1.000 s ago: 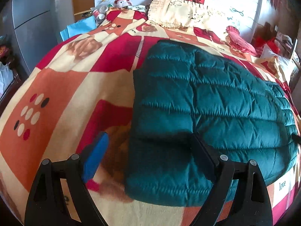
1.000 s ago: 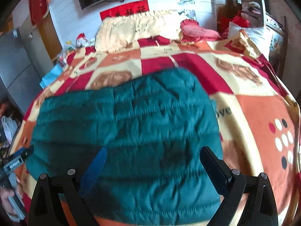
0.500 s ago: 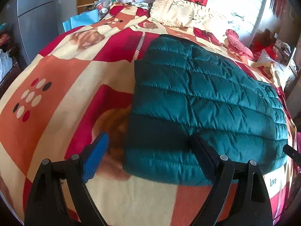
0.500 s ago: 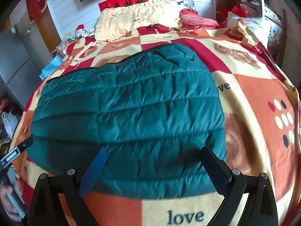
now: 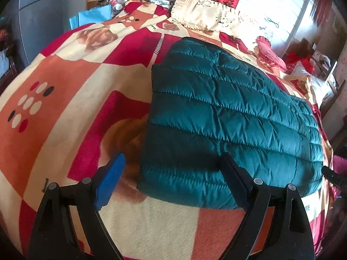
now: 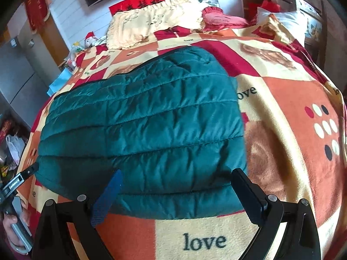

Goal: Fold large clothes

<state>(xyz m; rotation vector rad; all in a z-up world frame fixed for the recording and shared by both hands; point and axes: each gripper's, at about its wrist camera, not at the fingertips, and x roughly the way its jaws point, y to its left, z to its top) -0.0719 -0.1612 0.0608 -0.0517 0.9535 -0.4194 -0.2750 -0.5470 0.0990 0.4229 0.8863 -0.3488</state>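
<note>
A teal quilted puffer jacket (image 5: 227,121) lies folded into a flat block on the bed; it also shows in the right wrist view (image 6: 147,125). My left gripper (image 5: 171,162) is open and empty, held just above the jacket's near left corner. My right gripper (image 6: 175,179) is open and empty, held above the jacket's near right edge. Neither touches the jacket. The left gripper's tip (image 6: 26,173) and the hand holding it show at the left edge of the right wrist view.
The bed is covered by a red, orange and cream checked blanket (image 5: 65,99) printed with "love" (image 6: 203,241). Cream pillows (image 5: 206,15) and a pink cushion (image 5: 269,52) lie at the headboard. A grey cabinet (image 5: 36,17) stands left of the bed.
Both grippers have pulled back toward the near edge of the bed and risen. The jacket's near edge now lies in front of the fingers. The jacket itself has not moved.
</note>
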